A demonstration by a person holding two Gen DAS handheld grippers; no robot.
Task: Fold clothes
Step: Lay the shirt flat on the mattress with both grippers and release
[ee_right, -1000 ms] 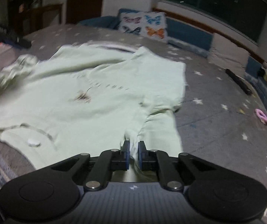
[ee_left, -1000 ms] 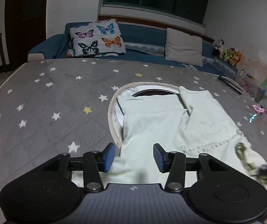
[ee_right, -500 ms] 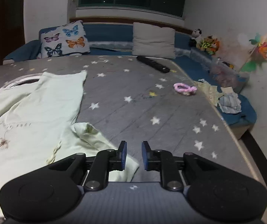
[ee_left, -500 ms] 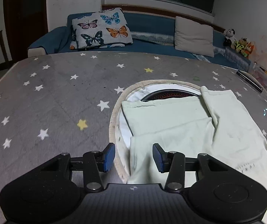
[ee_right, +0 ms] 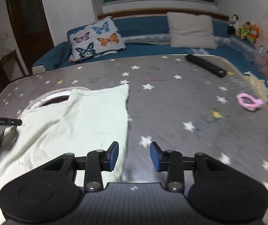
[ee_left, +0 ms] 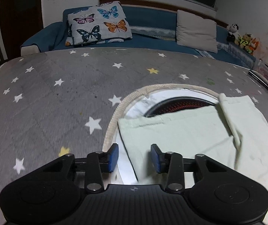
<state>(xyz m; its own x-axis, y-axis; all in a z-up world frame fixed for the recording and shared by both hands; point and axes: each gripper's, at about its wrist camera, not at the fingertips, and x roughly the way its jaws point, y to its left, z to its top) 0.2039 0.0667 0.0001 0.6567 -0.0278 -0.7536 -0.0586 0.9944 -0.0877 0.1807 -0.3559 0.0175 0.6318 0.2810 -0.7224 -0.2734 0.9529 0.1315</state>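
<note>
A pale green garment lies flat on the grey star-patterned cover, partly over a round rope-edged opening with a dark red part inside. My left gripper is open and empty, over the garment's left edge. In the right wrist view the garment spreads to the left. My right gripper is open and empty, straddling the garment's right edge. The tip of the left gripper shows at the far left of that view.
A black remote and a pink hair tie lie on the cover to the right. A butterfly pillow and a beige cushion sit on the blue sofa behind. Soft toys stand at the far right.
My right gripper let go of the garment, opened wide and moved to its right edge. My left gripper moved left and forward toward the round opening, staying open.
</note>
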